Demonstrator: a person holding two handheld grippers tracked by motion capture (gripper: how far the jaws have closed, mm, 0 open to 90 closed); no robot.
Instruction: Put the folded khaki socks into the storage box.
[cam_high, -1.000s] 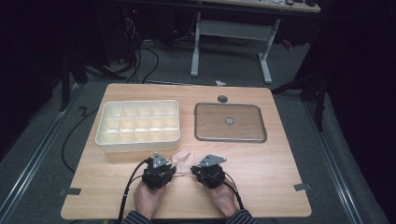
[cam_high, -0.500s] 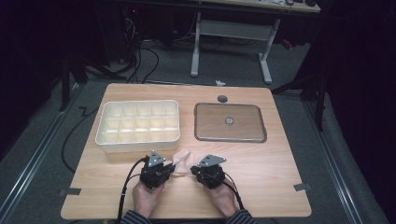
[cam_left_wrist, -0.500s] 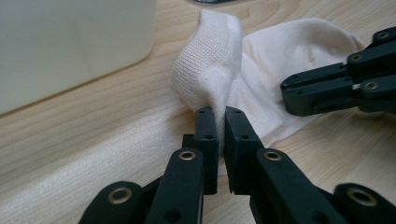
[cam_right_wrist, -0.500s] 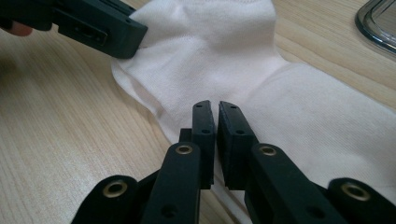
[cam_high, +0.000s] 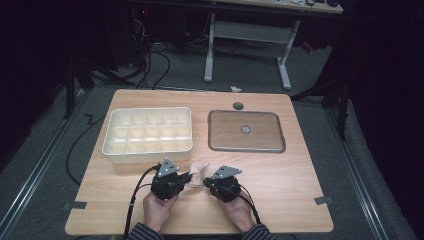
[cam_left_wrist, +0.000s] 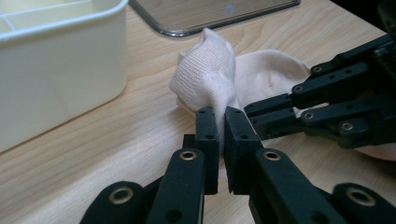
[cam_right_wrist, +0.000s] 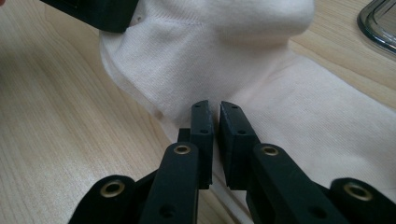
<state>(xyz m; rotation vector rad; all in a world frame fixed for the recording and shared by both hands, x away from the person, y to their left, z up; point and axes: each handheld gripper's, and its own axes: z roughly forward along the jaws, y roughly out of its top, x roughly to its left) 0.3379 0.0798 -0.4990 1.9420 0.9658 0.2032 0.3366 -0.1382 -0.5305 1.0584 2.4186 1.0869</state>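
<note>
At the lower middle of the high view, both hand-held grippers, left (cam_high: 188, 176) and right (cam_high: 206, 181), are pinching the sock (cam_high: 200, 167), jaws nearly pressed together.

Light wooden rectangular table (cam_high: 300, 180) on grey carpeted floor (cam_high: 45, 165). Beyond it, white metal-legged desk frame (cam_high: 247, 32), black cables (cam_high: 150, 60) trailing on floor. Surroundings dark, light falls on tabletop only.
</note>
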